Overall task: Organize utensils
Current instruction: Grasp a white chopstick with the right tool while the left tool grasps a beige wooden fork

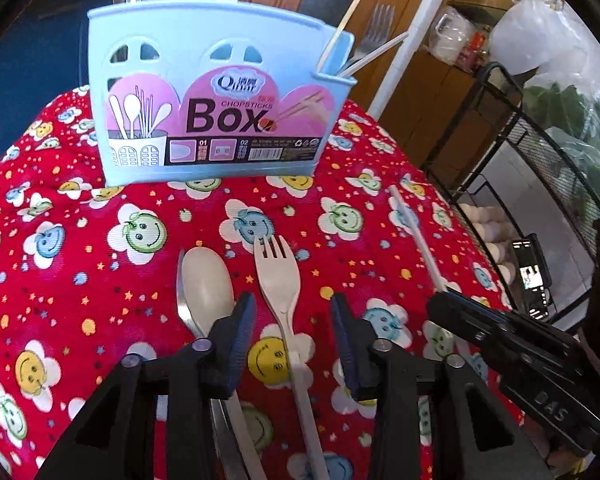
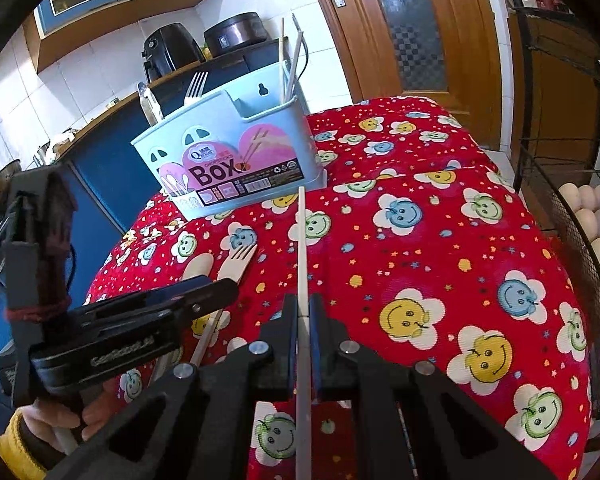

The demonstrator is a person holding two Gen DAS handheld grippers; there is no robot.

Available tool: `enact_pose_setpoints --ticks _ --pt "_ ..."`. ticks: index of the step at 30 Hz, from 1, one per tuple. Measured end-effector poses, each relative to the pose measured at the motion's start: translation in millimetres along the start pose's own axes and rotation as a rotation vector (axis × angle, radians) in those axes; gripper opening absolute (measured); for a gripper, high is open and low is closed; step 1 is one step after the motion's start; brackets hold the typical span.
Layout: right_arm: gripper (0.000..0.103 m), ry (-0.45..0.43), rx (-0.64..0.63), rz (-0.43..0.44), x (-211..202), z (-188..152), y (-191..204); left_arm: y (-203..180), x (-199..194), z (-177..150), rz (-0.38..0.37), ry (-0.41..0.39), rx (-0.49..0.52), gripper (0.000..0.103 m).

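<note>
Jaws astride fork (image 1: 278, 280), perhaps untouching, chopstick (image 2: 302, 248) clamped

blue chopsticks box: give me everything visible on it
The chopsticks box is pale blue, looks plastic, and stands upright on the red smiley-flower cloth. Its front carries arched cut-outs and a pink label reading "Box". A raised back wall has a keyhole hanging slot, and inner dividers split it into compartments. The narrow end compartment holds a wooden chopstick and a white chopstick; a metal fork stands in a wider section. Neither gripper touches it.
</note>
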State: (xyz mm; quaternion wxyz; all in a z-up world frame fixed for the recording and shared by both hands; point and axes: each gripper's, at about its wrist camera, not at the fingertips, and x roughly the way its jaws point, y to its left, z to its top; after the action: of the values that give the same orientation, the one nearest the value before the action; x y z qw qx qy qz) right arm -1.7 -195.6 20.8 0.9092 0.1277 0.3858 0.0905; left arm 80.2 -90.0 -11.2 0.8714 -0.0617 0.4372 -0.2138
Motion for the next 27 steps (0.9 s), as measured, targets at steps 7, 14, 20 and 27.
enact_pose_setpoints --ticks 7,14,20,27 --pt "0.007 0.004 0.012 0.006 3 0 -6 8 17 9 -0.026 0.023 -0.035 0.03" --pt "0.007 0.0 0.013 0.006 5 0 -9 9 23 14 -0.085 0.03 -0.073 0.016" --pt "0.007 0.002 0.019 0.008 6 0 -10 10 27 15 -0.088 0.034 -0.082 0.004" --pt "0.007 -0.036 0.007 0.022 -1 4 -7 12 7 19 -0.107 -0.035 -0.086 0.004"
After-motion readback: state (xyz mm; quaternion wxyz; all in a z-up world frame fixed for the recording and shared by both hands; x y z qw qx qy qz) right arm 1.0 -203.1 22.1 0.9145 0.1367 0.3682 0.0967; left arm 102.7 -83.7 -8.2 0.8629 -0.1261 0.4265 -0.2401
